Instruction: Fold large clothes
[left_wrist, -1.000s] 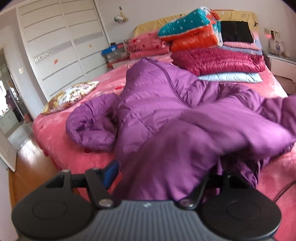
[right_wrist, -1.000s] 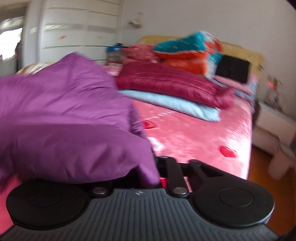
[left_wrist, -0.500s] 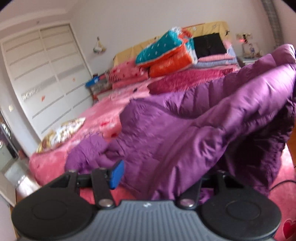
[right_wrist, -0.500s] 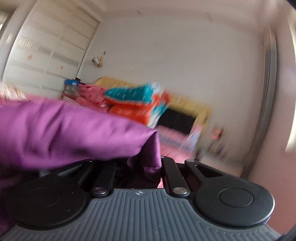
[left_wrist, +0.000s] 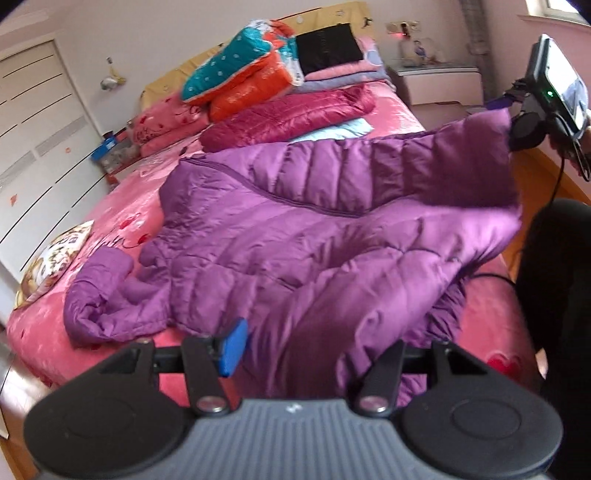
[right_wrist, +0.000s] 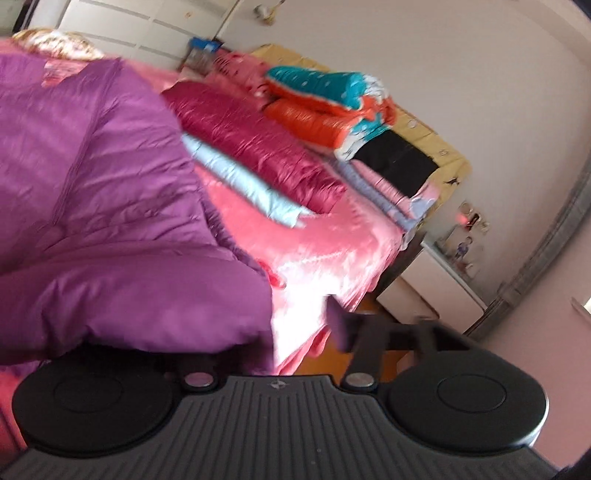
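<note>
A large purple puffer jacket lies spread across the pink bed, zipper side up, with one sleeve bunched at the left. My left gripper is at its near hem. The fabric fills the gap beside the blue finger pad and hides the other finger; the jaws are shut on it. The jacket's far right corner rises toward my right gripper. In the right wrist view the jacket drapes over the left finger. My right gripper is opening, with the right finger bare and only bed showing between the jaws.
Folded quilts and a maroon jacket over a light blue garment sit by the headboard. A patterned pillow lies at the bed's left edge. A white nightstand and a person's dark leg are on the right.
The right jaws, shut on the jacket's hem before, have parted and the fabric now only rests over one finger. The jacket has been drawn out flatter across the bed. Both views have rolled.
</note>
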